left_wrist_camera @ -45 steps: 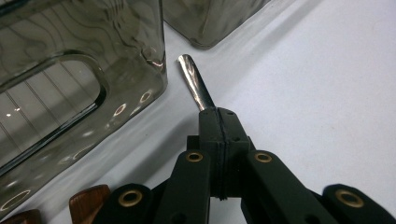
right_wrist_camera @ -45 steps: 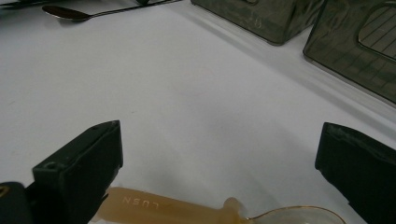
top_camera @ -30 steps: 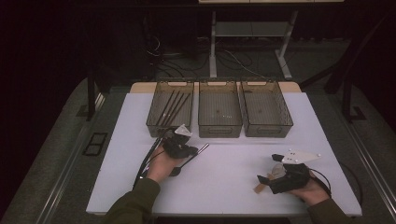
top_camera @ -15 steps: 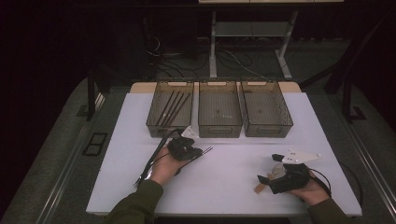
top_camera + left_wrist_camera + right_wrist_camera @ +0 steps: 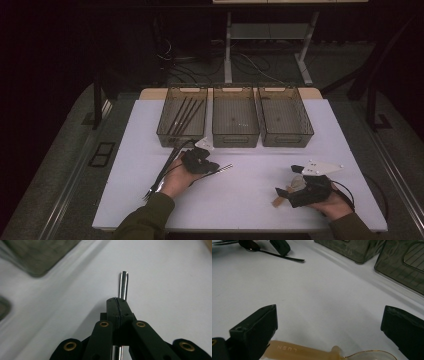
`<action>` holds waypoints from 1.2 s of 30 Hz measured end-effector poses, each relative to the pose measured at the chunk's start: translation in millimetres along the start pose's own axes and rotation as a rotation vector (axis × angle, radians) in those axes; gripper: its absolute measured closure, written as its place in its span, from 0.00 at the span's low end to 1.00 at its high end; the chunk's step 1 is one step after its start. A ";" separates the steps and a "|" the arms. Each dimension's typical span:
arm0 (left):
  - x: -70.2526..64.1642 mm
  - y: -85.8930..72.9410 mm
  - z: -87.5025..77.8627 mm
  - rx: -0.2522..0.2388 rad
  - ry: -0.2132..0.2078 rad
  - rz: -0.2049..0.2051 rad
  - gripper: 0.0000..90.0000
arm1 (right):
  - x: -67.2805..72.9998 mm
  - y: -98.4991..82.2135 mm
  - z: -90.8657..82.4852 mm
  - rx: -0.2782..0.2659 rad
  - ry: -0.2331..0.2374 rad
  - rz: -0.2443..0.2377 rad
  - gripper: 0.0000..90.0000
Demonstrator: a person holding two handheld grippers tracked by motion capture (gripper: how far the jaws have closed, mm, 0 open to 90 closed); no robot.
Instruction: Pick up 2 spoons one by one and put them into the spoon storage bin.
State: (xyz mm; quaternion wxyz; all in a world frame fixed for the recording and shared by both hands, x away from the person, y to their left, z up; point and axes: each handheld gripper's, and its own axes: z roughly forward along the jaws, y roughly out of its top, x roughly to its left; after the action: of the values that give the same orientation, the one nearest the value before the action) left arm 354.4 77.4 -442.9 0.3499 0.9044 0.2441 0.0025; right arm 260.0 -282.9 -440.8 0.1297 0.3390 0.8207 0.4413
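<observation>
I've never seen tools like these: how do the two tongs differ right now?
The left tongs are shut on a thin metal utensil handle; the right tongs stand wide open. The left hold their utensil; a yellowish plastic spoon lies loose on the table between the right jaws. Both are black, hand-held, and over the white table.

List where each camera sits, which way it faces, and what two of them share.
High view: above the person's side, looking forward and down on the white table; forearms, both hands show.
Left gripper view: rides the left gripper, looking along shut jaws clamping a metal utensil handle.
Right gripper view: rides the right gripper, jaws open over an amber spoon.
Shared: high and right gripper views both show the bins.
</observation>
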 end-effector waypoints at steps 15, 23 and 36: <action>-10.6 1.6 -6.5 -0.008 -0.040 0.069 0.99 | 0.2 0.0 -0.8 -0.004 0.001 0.001 0.01; -9.7 -11.2 -43.0 -0.084 0.043 0.007 0.93 | 0.2 0.0 -0.8 -0.002 0.001 0.002 0.01; -9.6 -55.6 -78.3 -0.082 0.144 -0.083 0.62 | 0.4 -0.4 -1.0 -0.001 0.001 0.004 0.01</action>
State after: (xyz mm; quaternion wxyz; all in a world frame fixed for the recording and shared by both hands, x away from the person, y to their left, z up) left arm 307.8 158.0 -417.4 0.3682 0.8759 0.3055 0.0631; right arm 258.9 -283.4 -440.6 0.1283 0.3403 0.8200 0.4420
